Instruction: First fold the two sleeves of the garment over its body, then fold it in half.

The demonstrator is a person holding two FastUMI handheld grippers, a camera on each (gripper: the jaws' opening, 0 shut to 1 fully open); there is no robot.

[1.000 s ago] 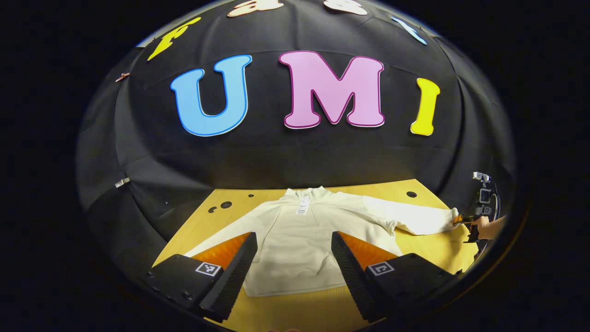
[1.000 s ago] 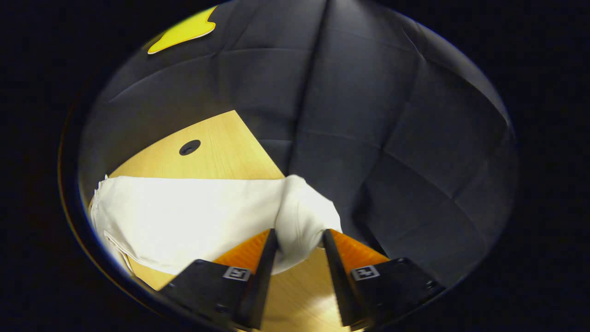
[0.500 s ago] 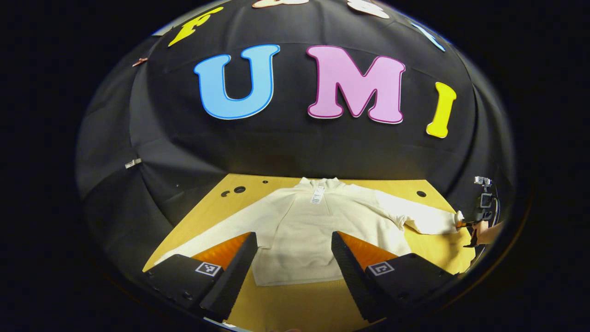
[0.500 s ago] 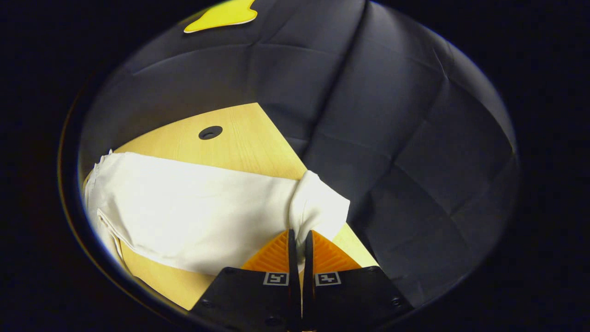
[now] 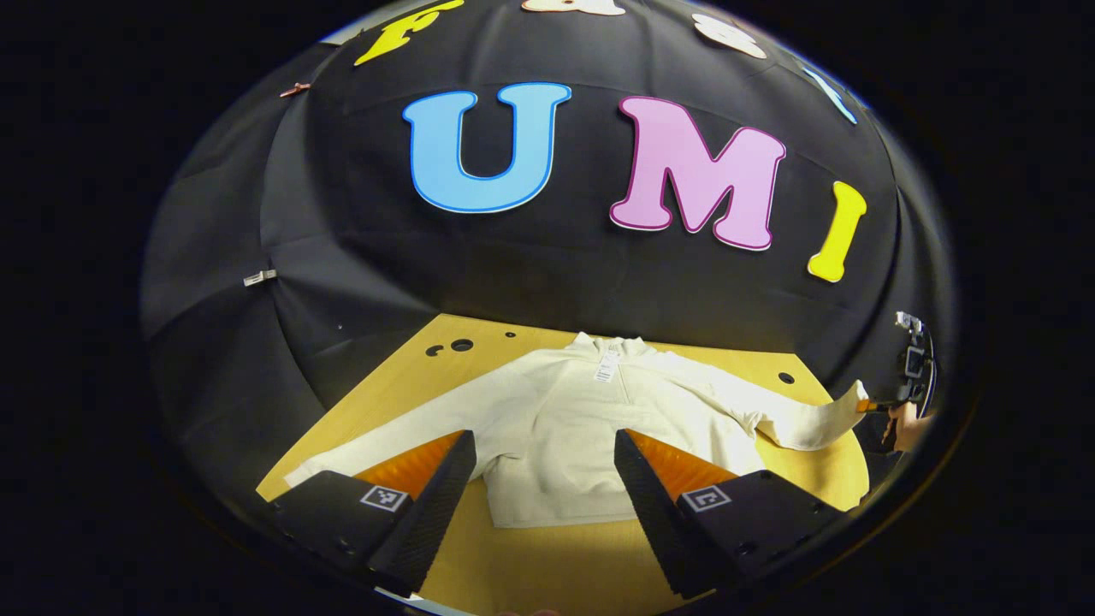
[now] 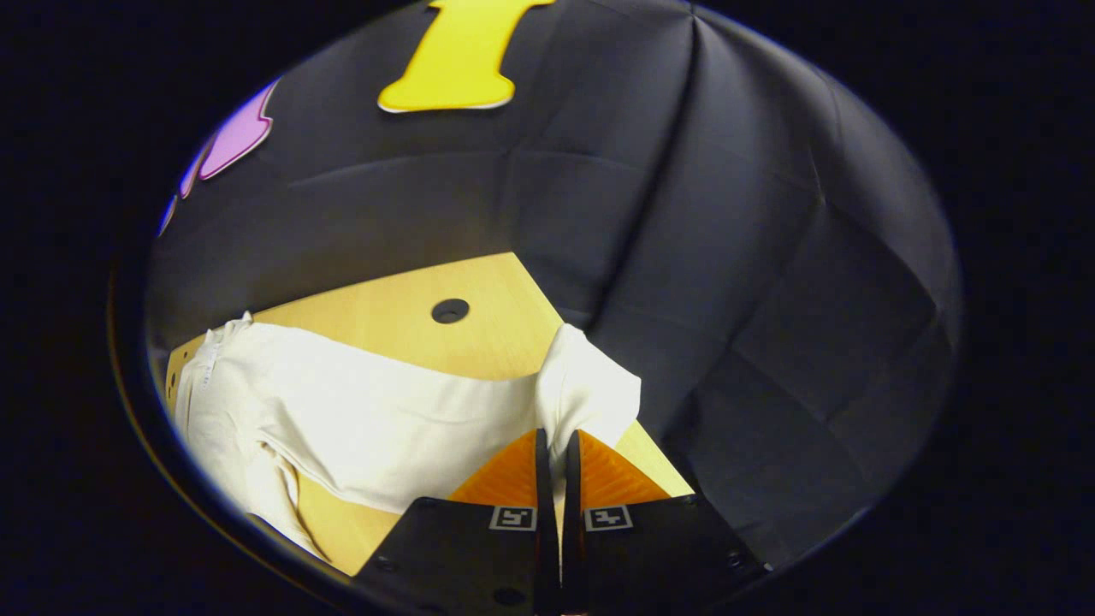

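A cream, long-sleeved fleece pullover (image 5: 590, 428) lies face up on the pale wooden table (image 5: 547, 565), collar toward the black cloth wall (image 5: 547, 282), a white tag at its neck (too small to make out). The left sleeve (image 5: 402, 432) lies flat, stretched out sideways. The right gripper (image 6: 554, 449) has its fingers pinched tight on the cuff of the right sleeve (image 6: 385, 419), lifting it off the table. The left gripper (image 5: 543, 466) hangs wide open above the hem, holding nothing.
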